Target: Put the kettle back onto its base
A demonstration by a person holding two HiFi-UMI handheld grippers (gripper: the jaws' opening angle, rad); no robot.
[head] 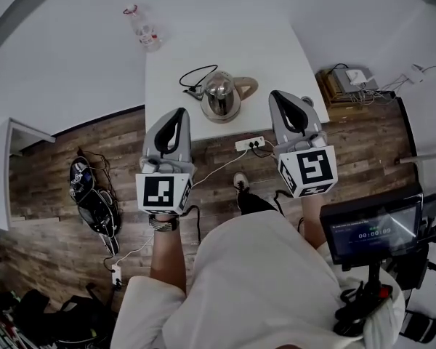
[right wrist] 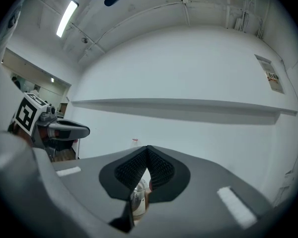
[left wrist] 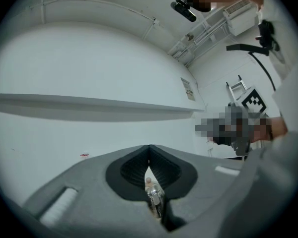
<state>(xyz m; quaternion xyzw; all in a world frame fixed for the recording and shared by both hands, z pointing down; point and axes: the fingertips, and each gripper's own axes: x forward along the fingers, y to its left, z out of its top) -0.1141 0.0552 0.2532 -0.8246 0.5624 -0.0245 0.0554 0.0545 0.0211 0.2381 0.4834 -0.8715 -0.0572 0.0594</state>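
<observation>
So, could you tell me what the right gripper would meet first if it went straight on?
Probably the white wall behind the table: the shut right gripper aims at it, and the kettle sits below that line. Depth is unclear.

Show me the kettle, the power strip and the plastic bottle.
kettle (head: pixel 219 94), head view, on its shiny metal body.
power strip (head: pixel 249 144), head view, on the middle of its white casing.
plastic bottle (head: pixel 142 29), head view, on its clear body below the red cap.
</observation>
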